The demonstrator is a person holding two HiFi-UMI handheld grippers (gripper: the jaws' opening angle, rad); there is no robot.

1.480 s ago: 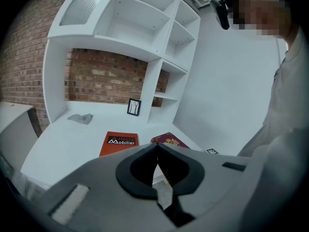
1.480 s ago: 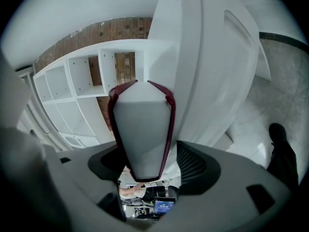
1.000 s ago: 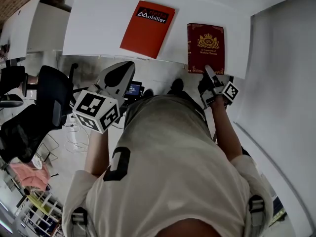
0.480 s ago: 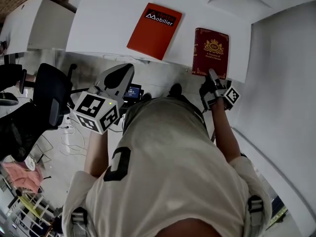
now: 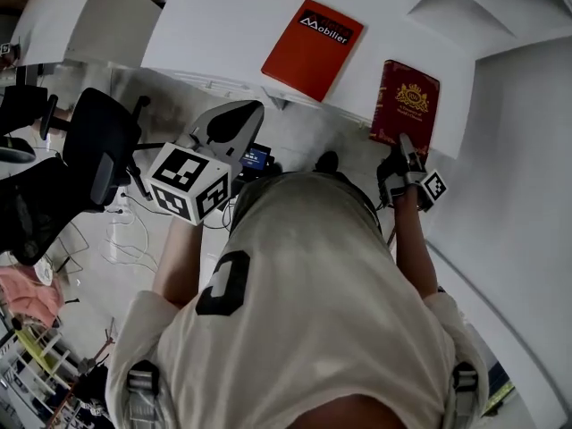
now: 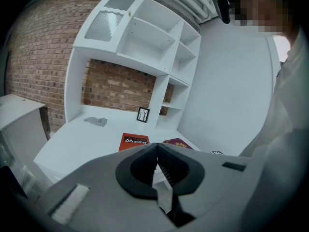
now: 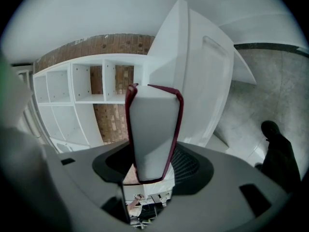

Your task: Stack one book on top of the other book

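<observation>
Two books lie flat on the bench (image 5: 223,16). The left book (image 5: 313,47) is about 12 o'clock from the person. The right book (image 5: 405,104) is at its 4 o'clock, apart, by the front edge. The right gripper (image 5: 404,146) grips that book's 6 o'clock end. The left gripper (image 5: 234,121) hangs off the bench, 7 o'clock of the left book.

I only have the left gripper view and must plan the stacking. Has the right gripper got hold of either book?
Observer: Yes, the right gripper is shut on the near edge of the dark red hardcover book with a gold crest.
Operator: How well seated?
Observer: In the right gripper view its pale page block sits between the fingers, red covers either side.
Operator: Where's my left gripper?
Observer: The left gripper hangs over the floor, short of the white desk.
</observation>
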